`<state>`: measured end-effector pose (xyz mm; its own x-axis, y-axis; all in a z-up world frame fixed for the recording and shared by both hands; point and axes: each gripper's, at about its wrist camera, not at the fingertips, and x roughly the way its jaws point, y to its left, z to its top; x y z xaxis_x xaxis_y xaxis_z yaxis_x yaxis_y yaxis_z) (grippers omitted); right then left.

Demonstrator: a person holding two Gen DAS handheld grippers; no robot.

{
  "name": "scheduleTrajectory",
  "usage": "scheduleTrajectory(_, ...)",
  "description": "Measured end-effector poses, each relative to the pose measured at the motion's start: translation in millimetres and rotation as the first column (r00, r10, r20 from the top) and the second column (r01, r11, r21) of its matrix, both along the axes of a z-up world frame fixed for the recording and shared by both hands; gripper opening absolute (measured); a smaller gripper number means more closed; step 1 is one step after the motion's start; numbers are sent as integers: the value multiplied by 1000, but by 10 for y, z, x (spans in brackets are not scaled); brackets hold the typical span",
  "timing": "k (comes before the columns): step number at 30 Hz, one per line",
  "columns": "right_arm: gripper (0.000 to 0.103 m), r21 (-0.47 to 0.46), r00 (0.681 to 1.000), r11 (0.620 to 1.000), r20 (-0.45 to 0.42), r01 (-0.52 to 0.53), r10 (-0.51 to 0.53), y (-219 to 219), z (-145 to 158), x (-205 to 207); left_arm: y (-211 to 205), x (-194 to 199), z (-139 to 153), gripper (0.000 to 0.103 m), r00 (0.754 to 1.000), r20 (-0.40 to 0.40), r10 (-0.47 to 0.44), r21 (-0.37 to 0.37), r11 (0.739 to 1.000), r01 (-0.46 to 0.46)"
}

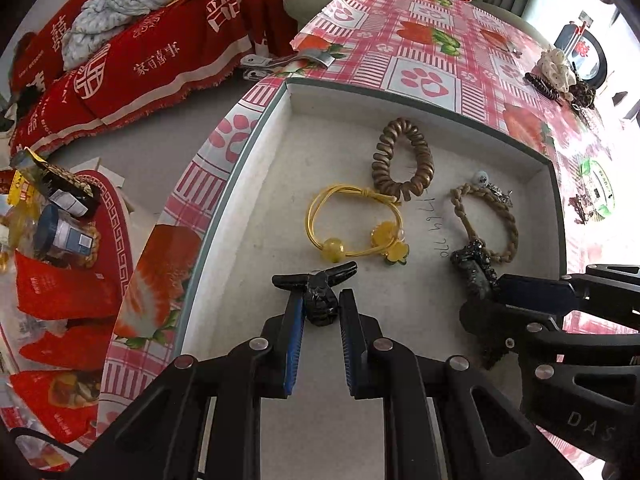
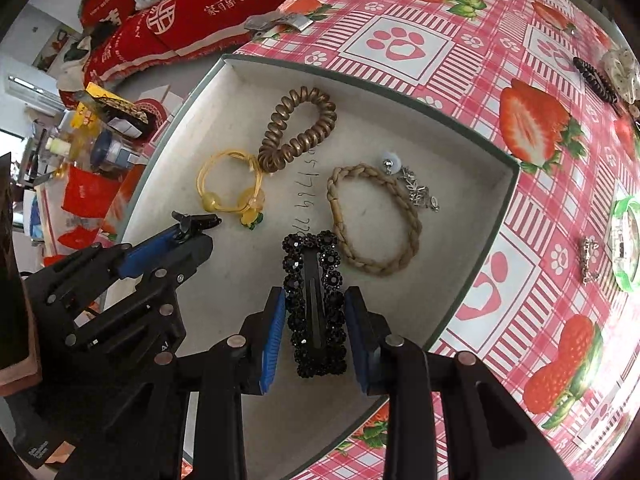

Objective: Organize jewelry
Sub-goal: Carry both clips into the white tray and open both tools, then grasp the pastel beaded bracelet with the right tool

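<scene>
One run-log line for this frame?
left claw: shut on small black clip | right claw: around beaded black clip, over tray

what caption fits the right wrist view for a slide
Right hand-held gripper straddles a black beaded hair clip over the tray.

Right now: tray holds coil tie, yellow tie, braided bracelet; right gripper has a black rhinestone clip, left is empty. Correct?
Not quite: the left gripper is not empty; it is shut on a small black clip, as the left wrist view shows. The rest stands.
</scene>
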<state>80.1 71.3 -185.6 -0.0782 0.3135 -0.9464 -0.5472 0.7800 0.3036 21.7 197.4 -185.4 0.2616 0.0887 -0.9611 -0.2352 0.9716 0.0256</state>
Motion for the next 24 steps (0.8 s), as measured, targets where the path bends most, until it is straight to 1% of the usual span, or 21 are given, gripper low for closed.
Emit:
scheduleTrajectory(1, 37, 3, 1000, 1000, -2, 0, 0, 8, -1, -9, 0, 0, 2, 24, 1000, -4, 6, 3, 1000, -6)
scheduleTrajectory(2, 44, 9, 1000, 1000, -4, -1, 1, -3, 11, 5, 4, -1, 2, 24, 1000, -7, 11, 5, 1000, -11)
scheduleTrajectory(4, 51, 7, 1000, 1000, 3, 0, 0, -11, 19, 10, 3, -4, 10, 24, 1000, -8, 17, 9, 1000, -17)
scheduleTrajectory(10, 51, 39, 999, 999, 34, -1, -1, -123, 159, 17, 7, -29, 101, 24, 1000, 7, 21, 30, 999, -22)
scheduleTrajectory(13, 51, 73, 999, 997, 45, 18, -21, -198, 289, 55, -2, -30, 151, 25, 1000, 9, 28, 30, 999, -28)
scheduleTrajectory(14, 51, 81, 998, 996, 48, 23, -27, -214, 329, 60, -6, -28, 160, 28, 1000, 9, 28, 28, 999, -28)
scheduleTrajectory(15, 51, 94, 998, 995, 52, 30, -35, -240, 383, 70, -20, -28, 178, 56, 1000, 8, 27, 29, 999, -27)
scheduleTrajectory(16, 51, 107, 998, 994, 55, 37, -43, -272, 430, 76, -33, -36, 203, 88, 999, 16, 32, 38, 999, -33)
scheduleTrajectory(17, 51, 123, 997, 991, 61, 48, -56, -322, 499, 83, -45, -51, 244, 94, 999, 37, 37, 54, 998, -39)
scheduleTrajectory(18, 51, 131, 996, 990, 64, 55, -64, -356, 541, 95, -56, -54, 268, 95, 998, 48, 35, 62, 997, -38)
scheduleTrajectory(24, 53, 158, 986, 978, 79, 132, -146, -696, 753, 143, -185, -11, 319, 95, 1000, 30, 7, 59, 998, -9)
